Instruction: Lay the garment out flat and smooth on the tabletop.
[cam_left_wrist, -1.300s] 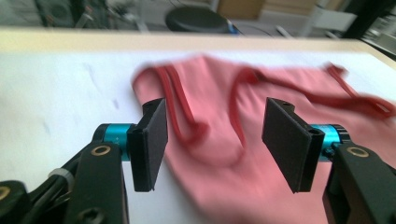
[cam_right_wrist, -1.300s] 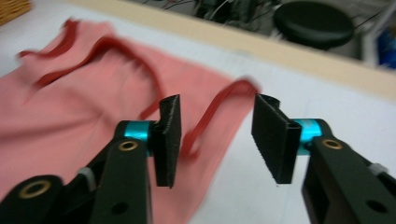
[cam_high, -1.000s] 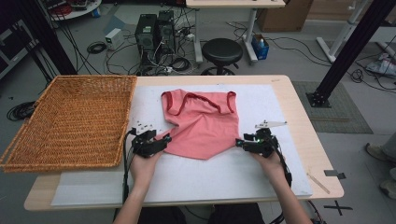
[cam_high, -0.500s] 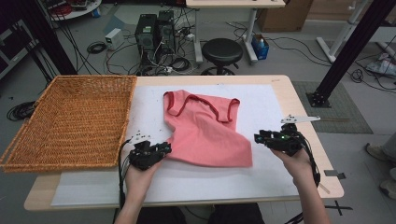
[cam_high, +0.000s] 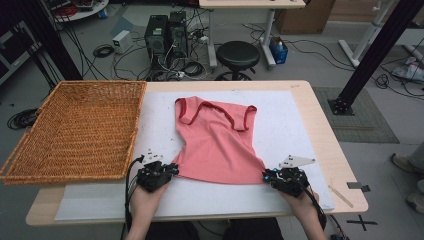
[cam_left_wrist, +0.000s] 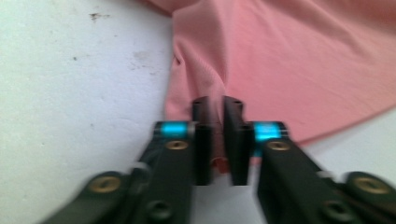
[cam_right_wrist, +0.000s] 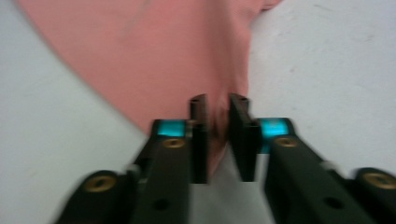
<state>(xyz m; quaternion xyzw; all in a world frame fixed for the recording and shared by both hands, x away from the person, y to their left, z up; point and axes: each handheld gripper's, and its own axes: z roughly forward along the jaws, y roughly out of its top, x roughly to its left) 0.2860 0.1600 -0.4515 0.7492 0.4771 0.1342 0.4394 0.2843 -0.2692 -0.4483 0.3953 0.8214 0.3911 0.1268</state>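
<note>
We hold the pink shirt (cam_high: 216, 145) by its two bottom corners, one pair of tongs on each. Our left tongs (cam_high: 172, 171) have just been closing and now pinch the near left corner of the hem; in the left gripper view (cam_left_wrist: 217, 135) a fold of pink cloth sits squeezed between the two black jaws. Our right tongs (cam_high: 267, 175) have likewise just been closing and pinch the near right corner; in the right gripper view (cam_right_wrist: 218, 135) the cloth narrows to a point that runs down between the jaws, though the picture is blurred, so we cannot tell how much cloth is caught.

The shirt lies flat on the white mat (cam_high: 290, 125) that covers the tabletop (cam_high: 325, 130), neck opening and short sleeves at the far end, hem toward us, stretched between the two pairs of tongs. The wicker basket (cam_high: 75, 130) sits on the left part of the tabletop, just beside the shirt and apart from it.
</note>
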